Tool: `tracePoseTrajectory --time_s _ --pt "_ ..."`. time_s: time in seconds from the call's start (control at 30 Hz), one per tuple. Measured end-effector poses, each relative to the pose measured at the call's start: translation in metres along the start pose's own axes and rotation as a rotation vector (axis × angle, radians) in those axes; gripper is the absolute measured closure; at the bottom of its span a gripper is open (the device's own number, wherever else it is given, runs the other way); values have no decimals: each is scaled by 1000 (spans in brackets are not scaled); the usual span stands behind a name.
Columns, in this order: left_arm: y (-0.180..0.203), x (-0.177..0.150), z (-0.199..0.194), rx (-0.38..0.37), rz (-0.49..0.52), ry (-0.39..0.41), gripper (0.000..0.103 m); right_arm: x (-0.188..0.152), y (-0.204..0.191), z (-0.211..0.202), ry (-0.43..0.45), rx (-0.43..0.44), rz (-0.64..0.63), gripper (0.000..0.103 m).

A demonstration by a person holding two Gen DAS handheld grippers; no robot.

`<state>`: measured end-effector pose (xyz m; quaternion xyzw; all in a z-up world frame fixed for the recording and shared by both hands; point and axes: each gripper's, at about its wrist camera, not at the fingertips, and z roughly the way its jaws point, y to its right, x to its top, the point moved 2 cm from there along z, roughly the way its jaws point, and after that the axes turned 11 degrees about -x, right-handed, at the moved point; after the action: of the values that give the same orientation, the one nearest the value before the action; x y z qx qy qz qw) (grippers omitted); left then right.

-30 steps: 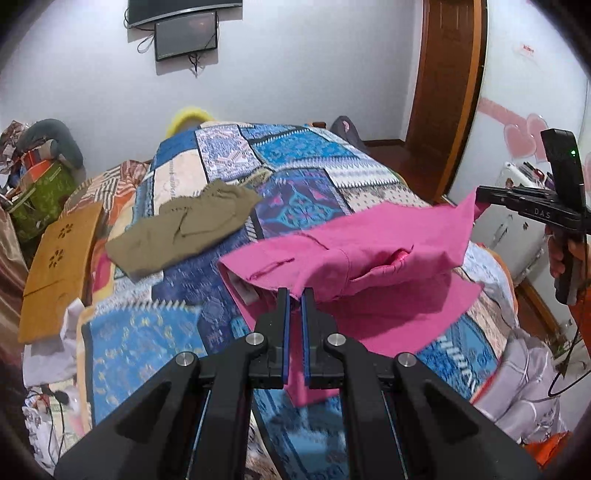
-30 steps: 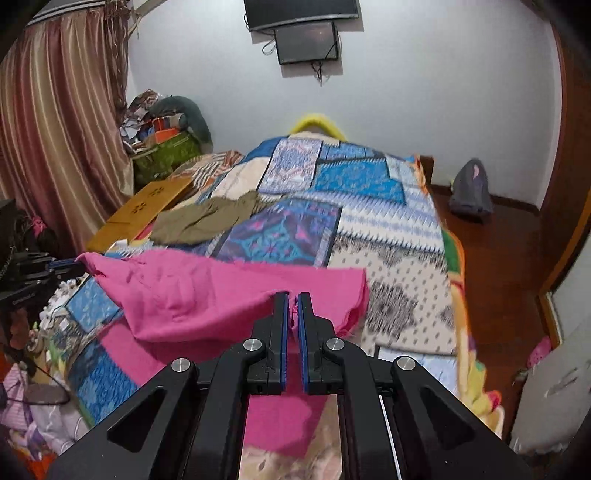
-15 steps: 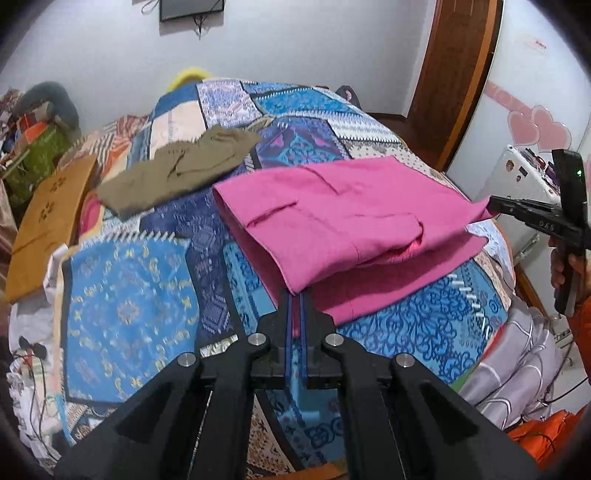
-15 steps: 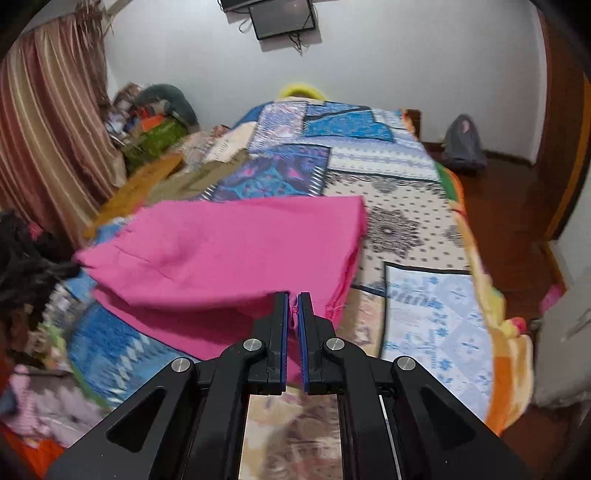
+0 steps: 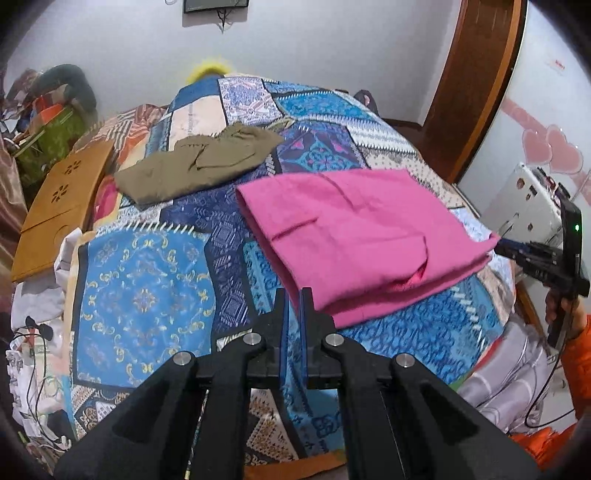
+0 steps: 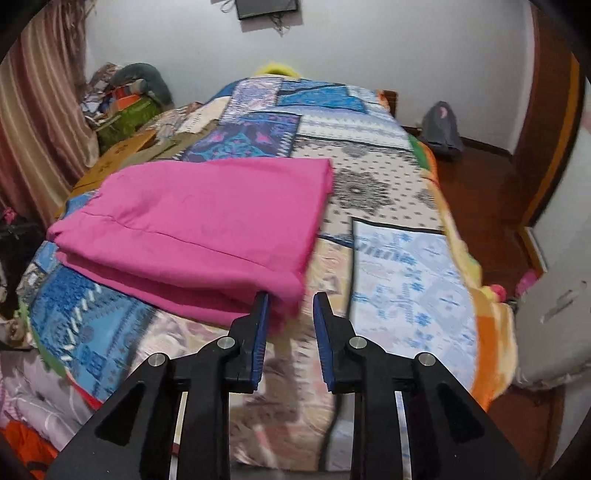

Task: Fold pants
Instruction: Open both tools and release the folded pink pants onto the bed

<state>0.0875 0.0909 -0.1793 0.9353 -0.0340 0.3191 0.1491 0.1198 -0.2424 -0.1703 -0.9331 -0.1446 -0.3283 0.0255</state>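
No open container shows its contents; a green bag (image 5: 55,144) sits in the pile of belongings at the wall left of the bed, what it holds hidden.

The pink pants (image 5: 354,236) lie folded in layers on the patchwork bedspread (image 5: 144,288), at the near end of the bed. The left gripper (image 5: 292,295) is clenched, its jaws closed on the near corner of the pants, a thin edge of pink cloth pinched between the blue pads. The right gripper (image 6: 290,301) has just been opening: its jaws stand apart, and the other near corner of the pants pokes between the fingers and rests on the bedspread, released. In the left wrist view the right gripper shows at the far right edge of the pants, in a person's hand (image 5: 557,306) with an orange sleeve.

Beyond the pants on the bedspread lies an olive garment (image 5: 195,166). Left of the bed rests a tan wooden board (image 5: 62,206). A screen (image 6: 267,7) hangs on the white wall past the bed, and a brown door (image 5: 476,85) stands to the right.
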Motion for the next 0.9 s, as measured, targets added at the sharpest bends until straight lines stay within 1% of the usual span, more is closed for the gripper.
tracePoseTrajectory --time_s 0.1,0.17,0.23,0.37,0.4,0.47,0.53,0.6,0.67,0.77,0.9 --pt "7 13 2 -9 6 16 99 11 8 -14 34 9 37 81" --pt "12 21 7 10 11 27 99 22 6 -24 73 14 35 81" --pt "17 29 14 0 8 22 99 34 -1 -33 112 33 26 81" --pt "26 33 33 -34 4 -6 98 45 -26 -30 136 95 12 79" --pt "29 32 39 -32 8 -13 98 45 -32 -26 135 99 6 78" --pt "34 28 51 -24 21 -29 96 42 -45 -14 122 115 -8 71" --pt "39 19 63 -4 33 -46 91 34 -55 2 88 127 -2 70" --pt "40 10 72 11 34 -56 91 25 -60 17 43 137 0 70" --pt "39 4 76 17 34 -47 91 15 -64 29 1 133 -10 70" --pt "37 -1 75 11 32 -29 90 9 -59 30 5 150 10 69" --pt "33 5 72 5 29 -47 86 17 -54 27 -22 159 -4 69"
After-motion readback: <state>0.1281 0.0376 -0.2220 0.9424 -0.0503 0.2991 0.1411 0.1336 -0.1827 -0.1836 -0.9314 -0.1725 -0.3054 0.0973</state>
